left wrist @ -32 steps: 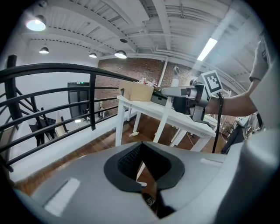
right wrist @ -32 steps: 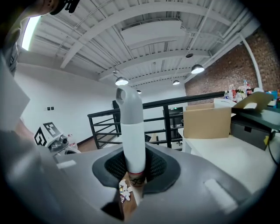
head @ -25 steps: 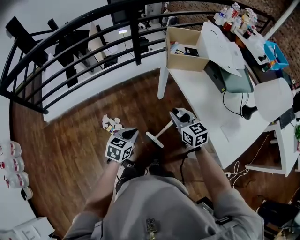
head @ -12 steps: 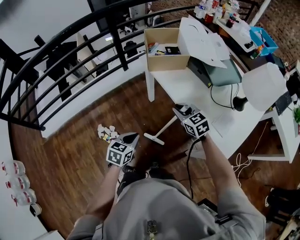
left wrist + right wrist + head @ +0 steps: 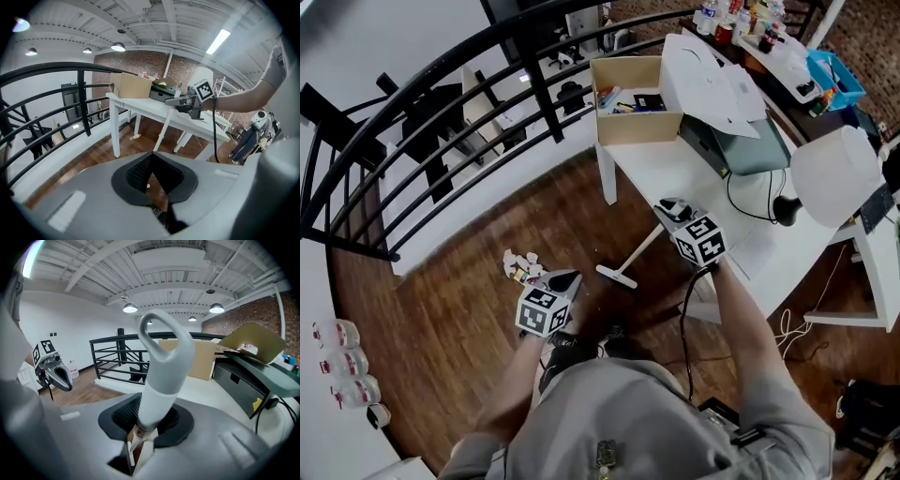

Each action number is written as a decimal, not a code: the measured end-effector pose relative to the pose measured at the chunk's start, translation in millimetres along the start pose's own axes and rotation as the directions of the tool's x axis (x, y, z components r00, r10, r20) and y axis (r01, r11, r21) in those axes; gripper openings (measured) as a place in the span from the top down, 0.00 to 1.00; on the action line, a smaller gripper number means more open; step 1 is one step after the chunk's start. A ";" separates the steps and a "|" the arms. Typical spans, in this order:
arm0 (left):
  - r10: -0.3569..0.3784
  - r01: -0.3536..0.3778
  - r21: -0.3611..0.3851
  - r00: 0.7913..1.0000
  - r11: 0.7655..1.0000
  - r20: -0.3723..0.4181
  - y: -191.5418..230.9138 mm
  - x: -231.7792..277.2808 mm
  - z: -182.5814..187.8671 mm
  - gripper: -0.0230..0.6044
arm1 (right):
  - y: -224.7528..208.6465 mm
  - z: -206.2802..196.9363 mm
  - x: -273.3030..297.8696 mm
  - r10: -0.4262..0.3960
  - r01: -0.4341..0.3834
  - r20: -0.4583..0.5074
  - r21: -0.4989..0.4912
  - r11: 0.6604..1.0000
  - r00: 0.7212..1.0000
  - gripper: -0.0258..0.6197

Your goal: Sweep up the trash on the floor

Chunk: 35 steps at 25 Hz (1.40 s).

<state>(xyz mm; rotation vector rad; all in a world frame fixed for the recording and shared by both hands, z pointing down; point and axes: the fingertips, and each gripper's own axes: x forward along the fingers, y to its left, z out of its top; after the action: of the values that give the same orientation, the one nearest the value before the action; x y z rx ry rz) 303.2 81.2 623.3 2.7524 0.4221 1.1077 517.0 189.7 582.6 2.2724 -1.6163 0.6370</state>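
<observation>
As its jaws open, right hand-held gripper (image 5: 667,208) (marker-faced cube (image 5: 700,241)) clasps broom handle (image 5: 160,380).

No readable text, brand or number in any view. The left marker cube (image 5: 546,311) and right marker cube (image 5: 701,240) carry only black-and-white square codes, no letters or digits. Labels on the bottles (image 5: 341,362) by the wall and print on the items in the cardboard box (image 5: 642,128) are too small to read.
</observation>
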 end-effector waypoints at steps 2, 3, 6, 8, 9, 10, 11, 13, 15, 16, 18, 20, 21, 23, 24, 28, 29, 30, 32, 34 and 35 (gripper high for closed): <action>0.003 -0.003 -0.003 1.000 1.000 0.001 0.2 1.1 0.9 0.96 | -1.9 0.7 0.8 -0.016 0.016 0.004 -0.003 1.000 1.000 0.83; 0.004 -0.004 -0.004 1.000 1.000 0.001 0.2 1.6 1.2 0.96 | -3.1 0.6 0.8 -0.024 0.024 0.004 -0.001 1.000 1.000 0.82; 0.001 -0.001 -0.005 1.000 1.000 -0.001 -0.8 3.0 1.7 0.96 | -6.5 -1.5 -1.2 -0.046 0.046 0.004 0.024 0.999 0.999 0.73; -0.004 0.004 -0.003 1.000 1.000 -0.002 -1.6 4.3 2.2 0.96 | -6.1 -3.4 -4.4 -0.053 0.052 0.008 0.042 0.998 0.999 0.66; -0.006 0.006 -0.002 1.000 1.000 -0.002 -1.9 5.0 2.7 0.96 | -5.2 -4.3 -6.4 -0.054 0.054 0.010 0.048 0.997 0.998 0.64; -0.009 0.009 0.000 1.000 1.000 -0.002 -2.2 5.8 3.4 0.96 | -4.4 -5.1 -8.5 -0.057 0.056 0.013 0.054 0.997 0.998 0.63; -0.012 0.012 0.002 1.000 1.000 -0.001 -2.7 6.8 4.4 0.96 | -4.1 -5.9 -11.0 -0.061 0.060 0.017 0.060 0.996 0.998 0.62; -0.019 0.019 0.008 1.000 1.000 0.002 -4.3 8.9 7.2 0.96 | -4.8 -7.4 -17.0 -0.077 0.075 0.023 0.077 0.994 0.997 0.58; -0.025 0.025 0.013 1.000 1.000 0.007 -6.0 10.4 10.1 0.96 | -4.8 -9.3 -24.5 -0.098 0.095 0.025 0.099 0.991 0.995 0.54; -0.029 0.029 0.016 1.000 0.999 0.009 -6.7 10.7 10.9 0.96 | -3.7 -10.7 -29.2 -0.109 0.106 0.024 0.109 0.988 0.994 0.53; -0.035 0.035 0.020 0.999 0.999 0.016 -7.4 9.7 11.7 0.96 | 0.2 -14.6 -39.4 -0.137 0.135 0.012 0.129 0.983 0.990 0.53; -0.039 0.038 0.021 0.999 0.999 0.026 -6.3 7.0 12.5 0.96 | 3.6 -19.0 -49.5 -0.178 0.177 -0.007 0.149 0.973 0.984 0.53; -0.040 0.039 0.020 0.999 0.999 0.033 -5.6 4.9 13.0 0.96 | 4.9 -21.1 -54.6 -0.203 0.203 -0.020 0.159 0.966 0.979 0.53; -0.039 0.038 0.020 0.998 0.999 0.052 -4.2 -1.7 13.6 0.96 | 9.6 -25.6 -65.2 -0.243 0.248 -0.048 0.176 0.953 0.969 0.57; -0.036 0.035 0.021 0.997 0.999 0.065 -2.5 -6.8 14.2 0.96 | 14.9 -26.8 -69.6 -0.250 0.257 -0.060 0.188 0.948 0.966 0.62; -0.018 0.013 0.038 0.990 0.999 0.142 16.1 -46.2 22.6 0.96 | 60.0 -5.4 -72.1 -0.225 0.224 -0.020 0.211 0.951 0.974 0.86; -0.012 0.005 0.044 0.986 0.999 0.168 22.2 -59.0 26.9 0.96 | 74.3 6.9 -69.1 -0.214 0.209 0.005 0.198 0.958 0.977 0.90; -0.003 -0.007 0.049 0.981 0.999 0.192 28.7 -72.2 31.6 0.96 | 89.4 20.6 -64.2 -0.196 0.188 0.029 0.181 0.965 0.980 0.95; 0.024 -0.039 0.058 0.973 0.998 0.231 41.9 -100.3 40.6 0.96 | 123.4 49.0 -50.3 -0.140 0.128 0.075 0.153 0.980 0.987 0.96; 0.051 -0.070 0.065 0.963 0.995 0.266 52.6 -128.6 49.7 0.96 | 160.0 77.2 -35.0 -0.078 0.063 0.119 0.123 0.990 0.990 0.96; 0.063 -0.084 0.065 0.957 0.994 0.282 56.9 -141.7 54.0 0.96 | 178.1 91.2 -27.4 -0.047 0.032 0.140 0.105 0.994 0.989 0.96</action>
<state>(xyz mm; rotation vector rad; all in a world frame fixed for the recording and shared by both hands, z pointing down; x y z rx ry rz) 254.8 -18.4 505.1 2.9534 0.3325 0.7117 359.0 109.9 485.3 2.4688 -1.6318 0.5713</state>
